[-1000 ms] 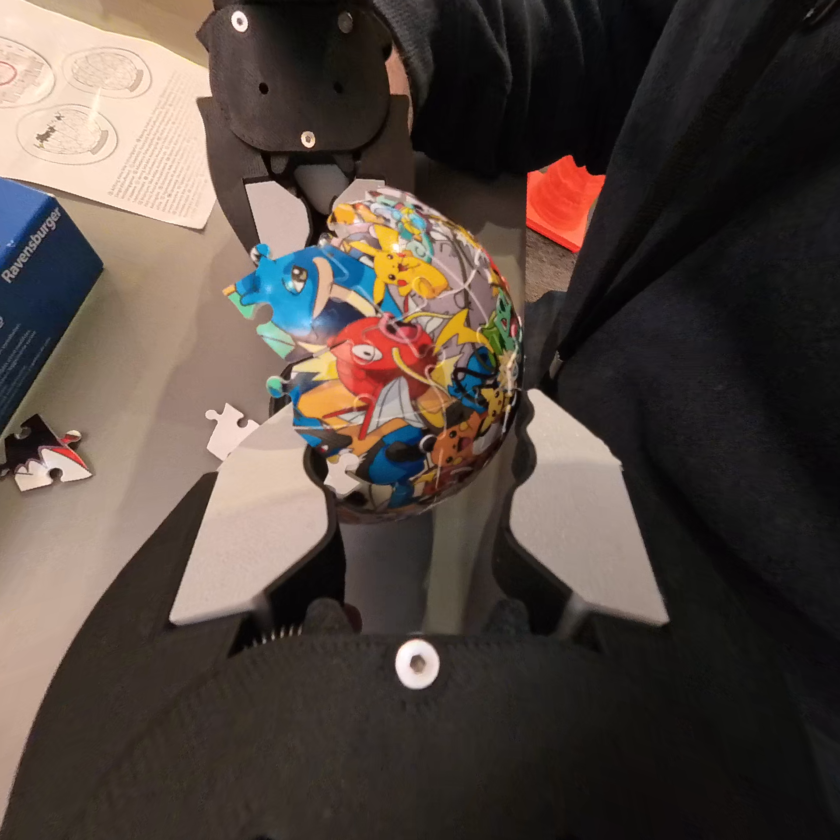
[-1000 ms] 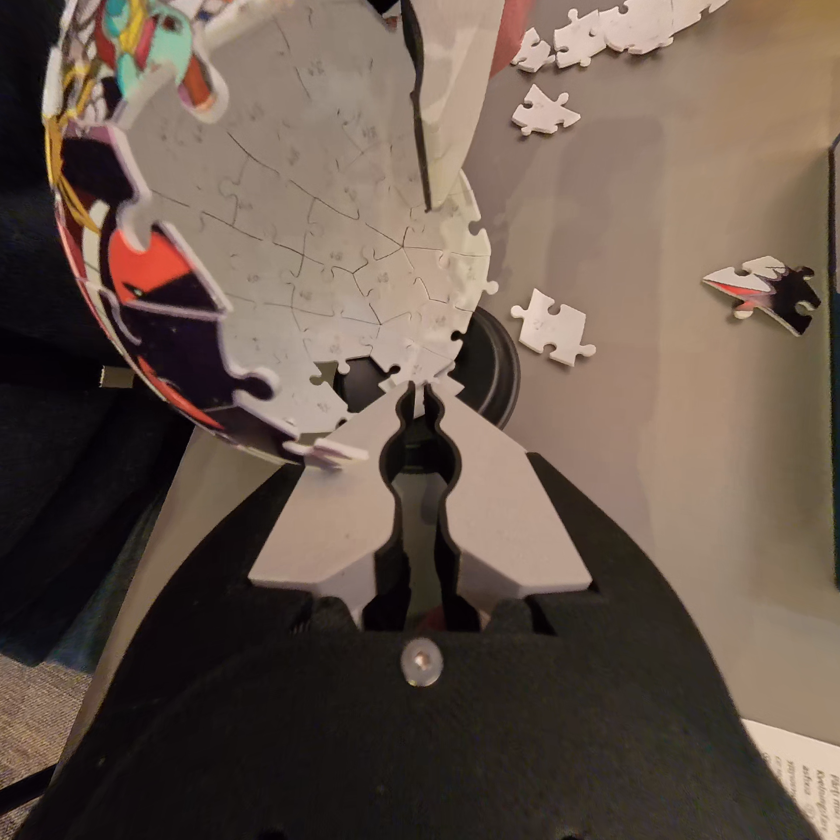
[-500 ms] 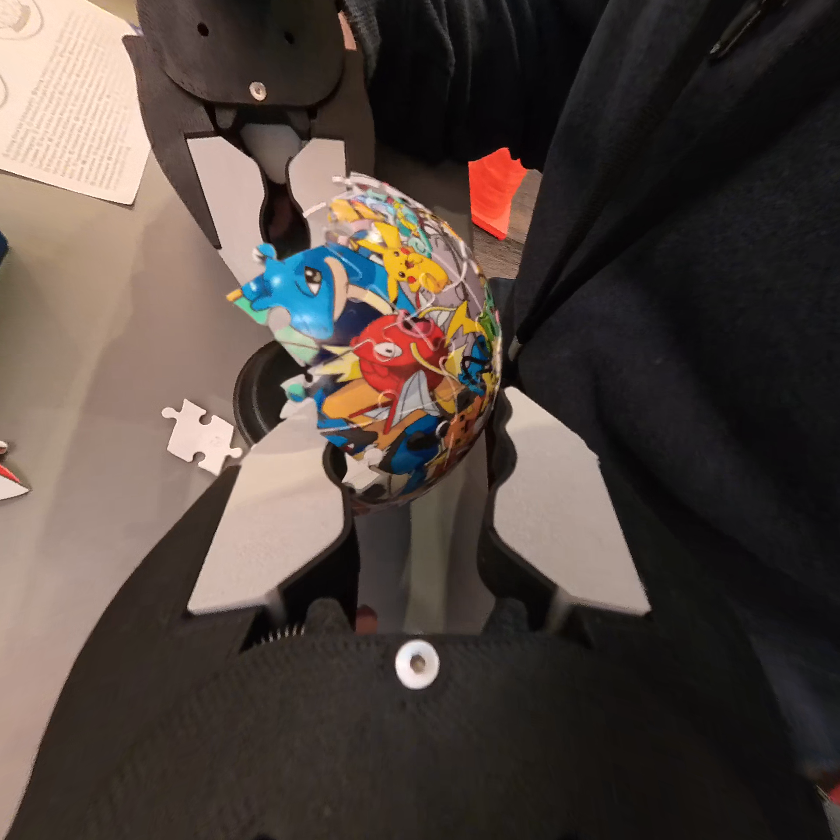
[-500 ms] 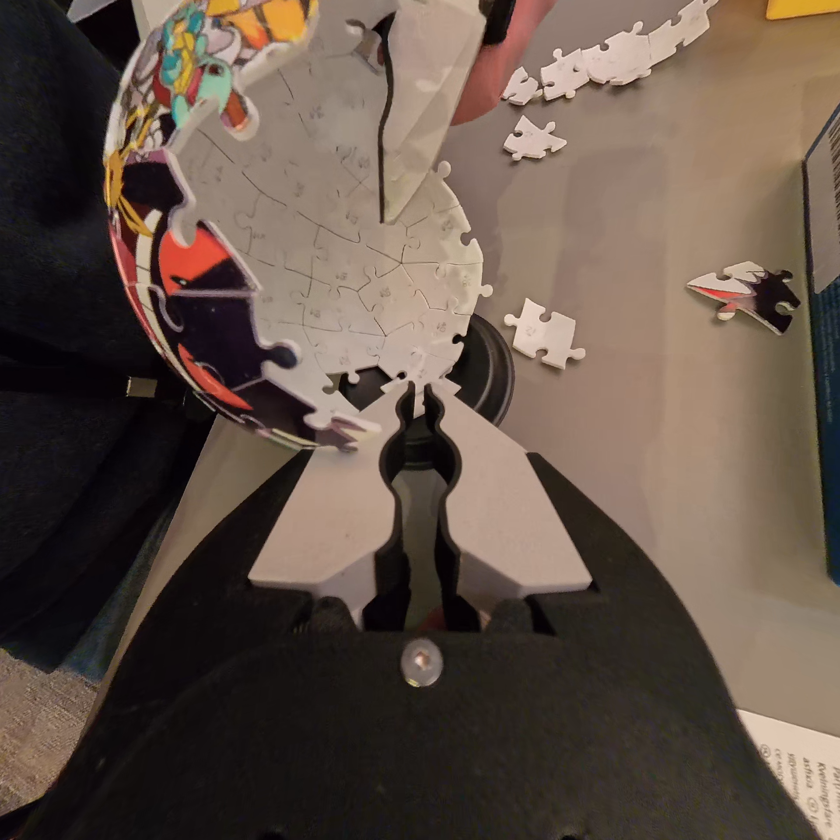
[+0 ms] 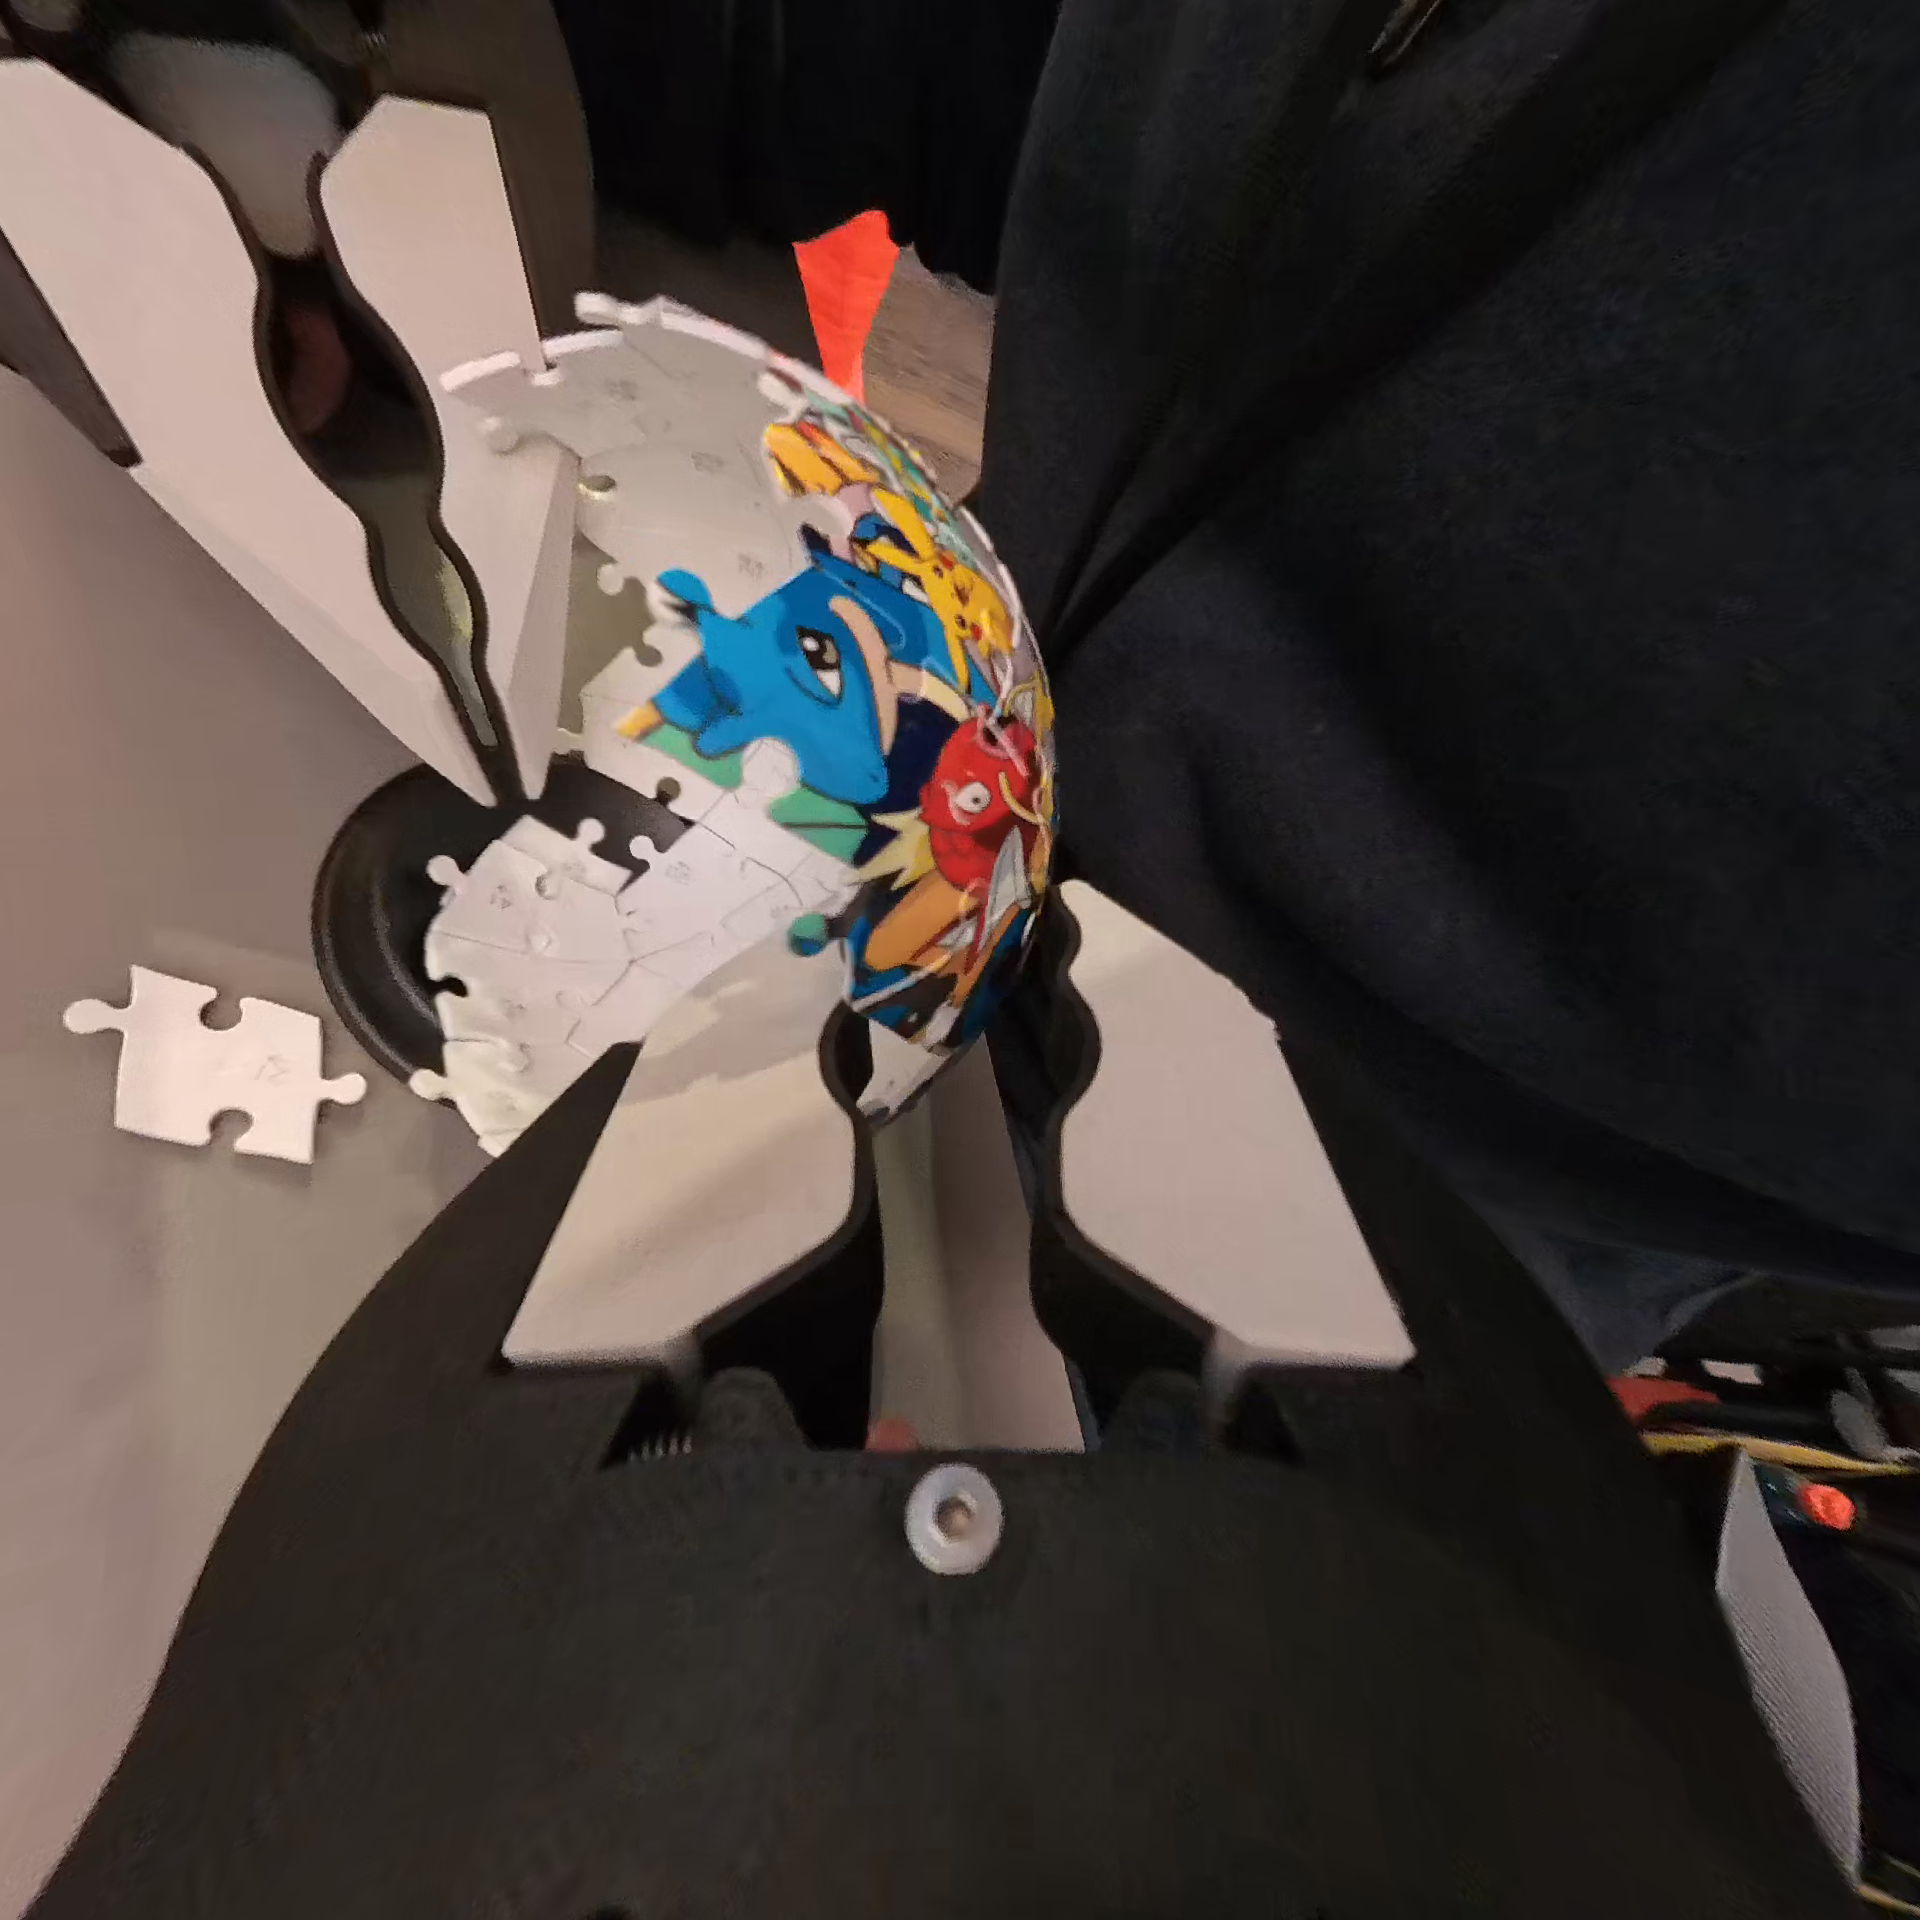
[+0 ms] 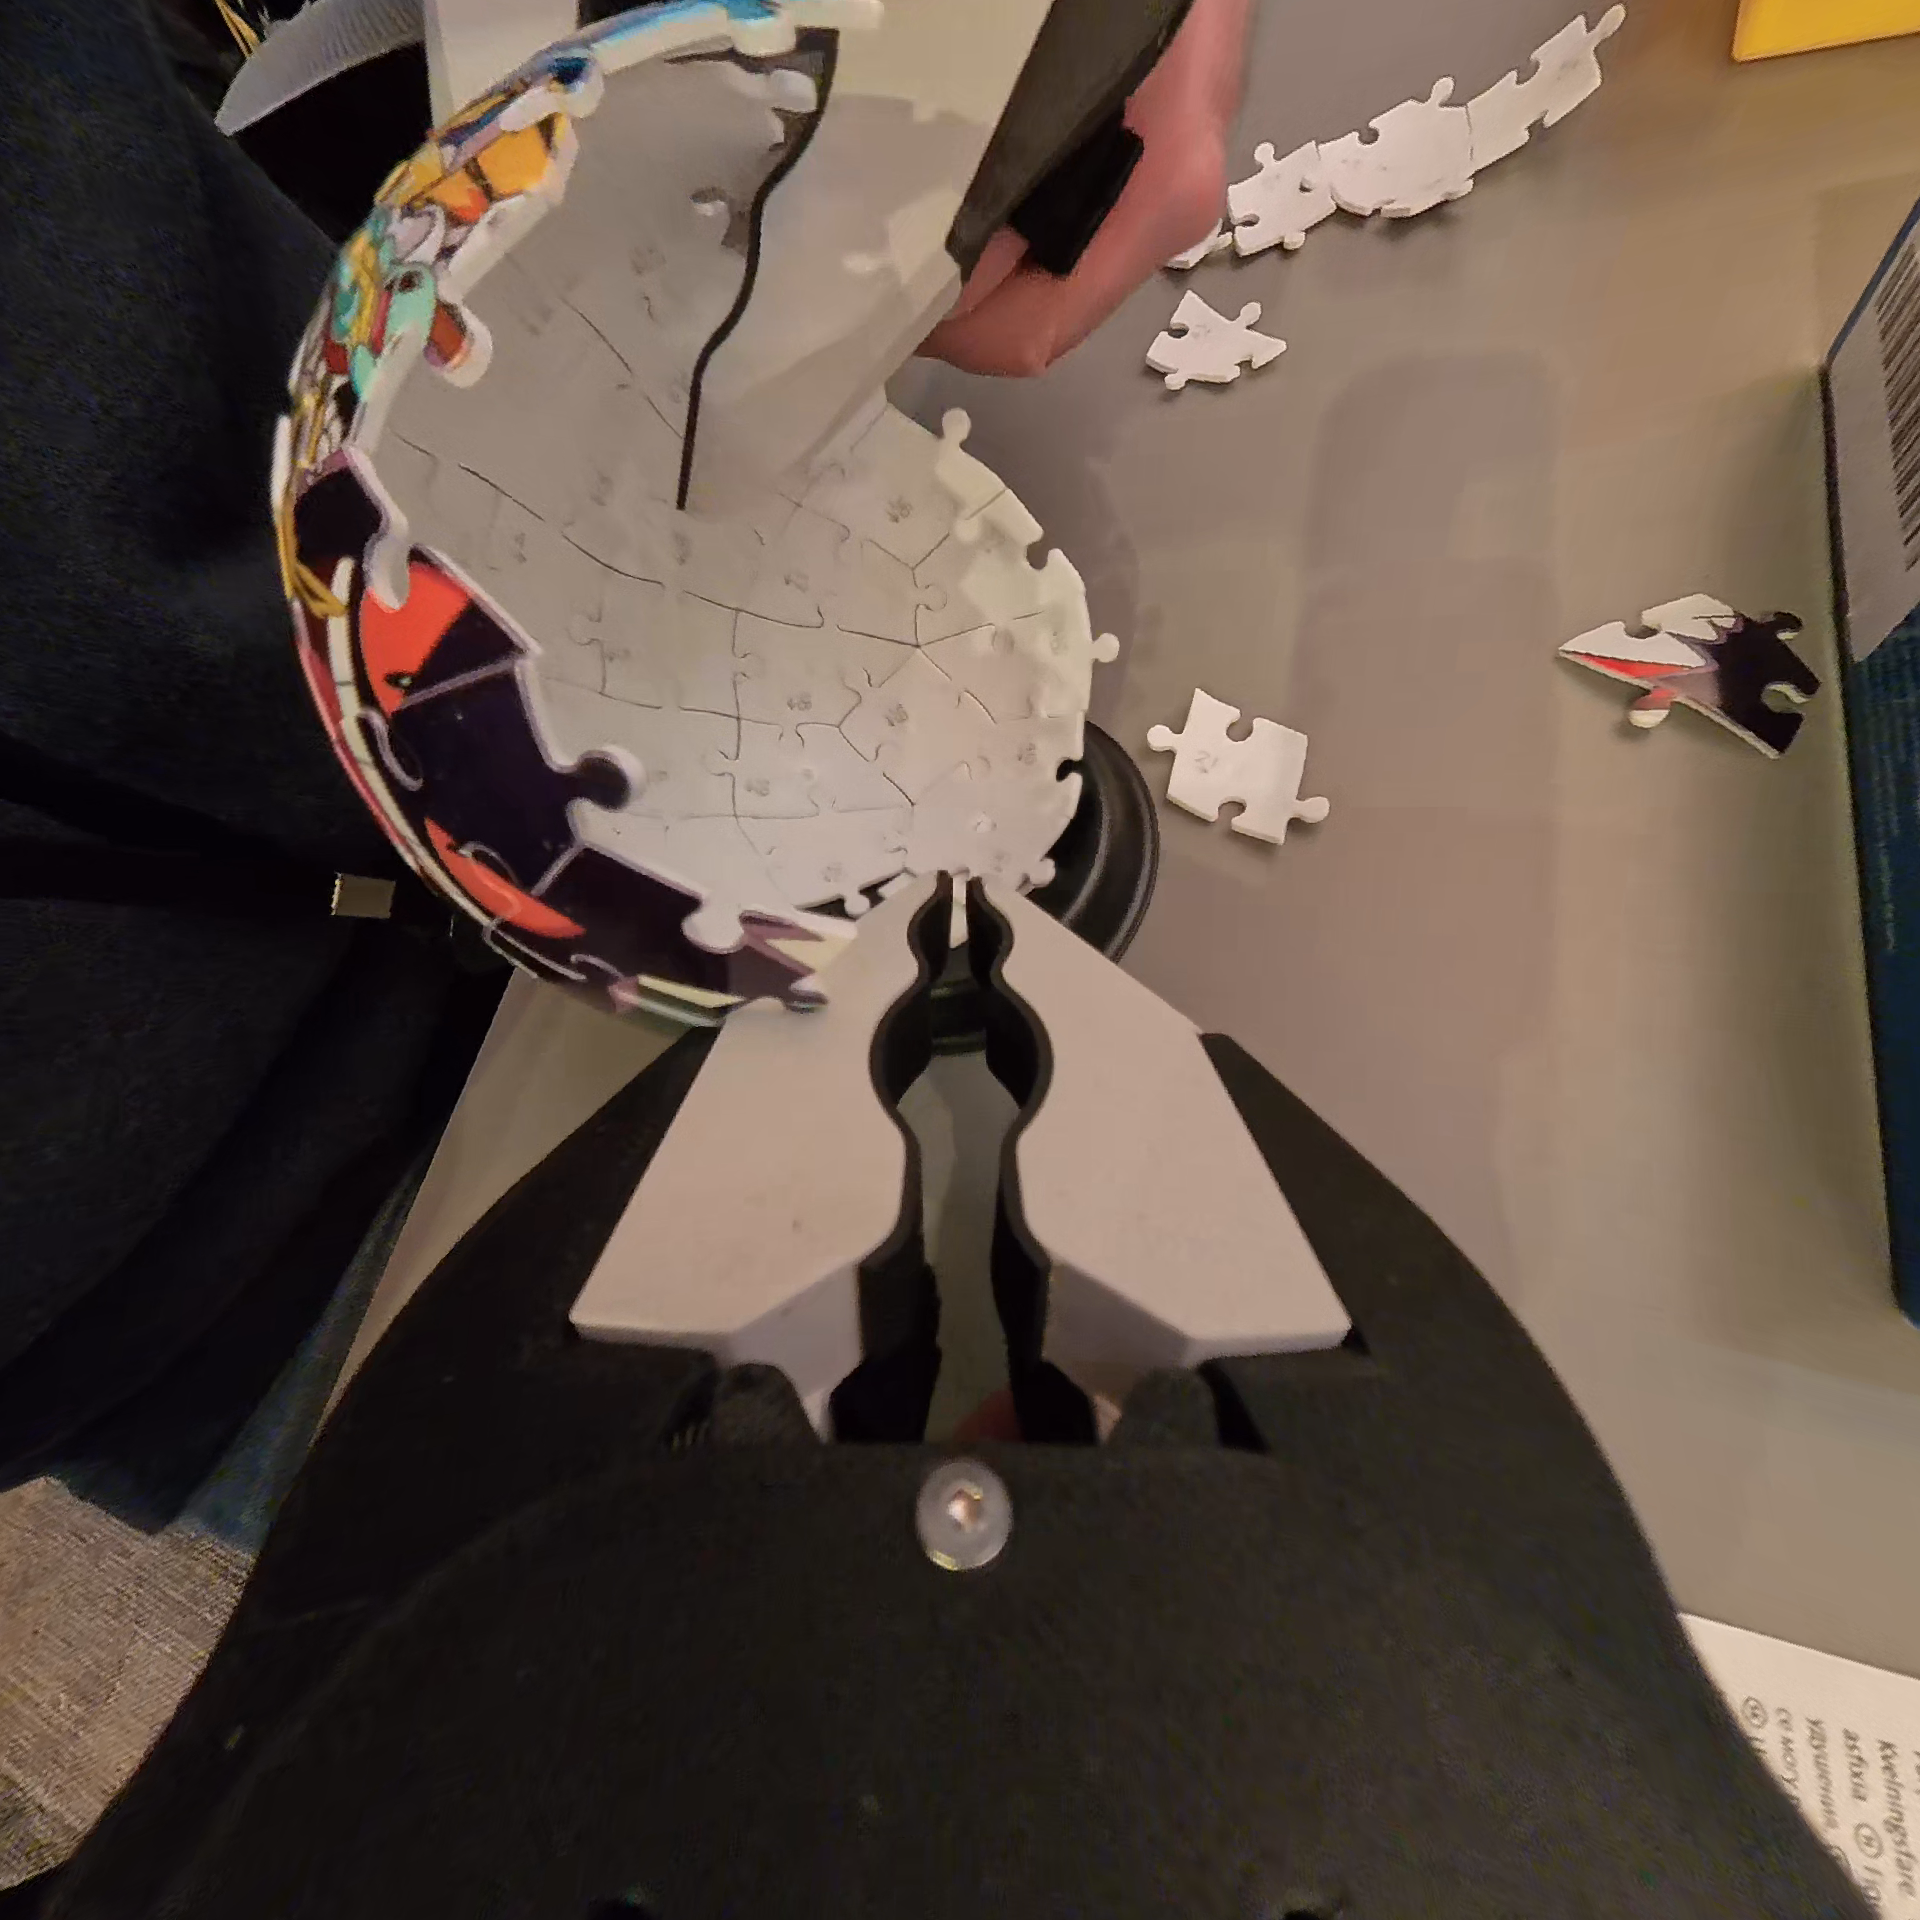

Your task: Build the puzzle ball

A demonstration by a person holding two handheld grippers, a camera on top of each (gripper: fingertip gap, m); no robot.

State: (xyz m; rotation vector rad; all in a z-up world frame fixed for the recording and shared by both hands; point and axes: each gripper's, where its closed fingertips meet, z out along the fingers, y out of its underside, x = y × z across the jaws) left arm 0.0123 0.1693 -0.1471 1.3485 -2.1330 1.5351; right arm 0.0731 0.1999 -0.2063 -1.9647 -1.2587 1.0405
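The puzzle ball [image 5: 914,790] is a part-built shell, with colourful cartoon prints outside and white inside [image 6: 769,665]. It is held above a black round stand [image 5: 358,914] on the grey table, close to a person's dark clothing. My left gripper [image 5: 945,987] is shut on the shell's lower wall, one finger inside and one outside. It also shows at the top of the right wrist view [image 6: 748,312]. My right gripper [image 6: 956,883] is shut on the shell's white open rim. It shows at the upper left of the left wrist view [image 5: 509,779].
Two joined white pieces [image 6: 1236,769] lie beside the stand [image 6: 1122,831]. A dark printed piece [image 6: 1694,675], a single white piece [image 6: 1210,338] and a chain of white pieces [image 6: 1403,166] lie farther out. A blue box [image 6: 1881,727] and a paper sheet [image 6: 1829,1766] sit at the right. One gripper's finger ends stand about 9 cm off the other's. The dark printed piece [image 6: 1694,675] lies around 15 cm away from my right fingertips.
My left gripper has closed from wide open around the ball to shut on its wall. The ball has turned so its white inside faces the left camera. The right gripper stayed shut on the rim.
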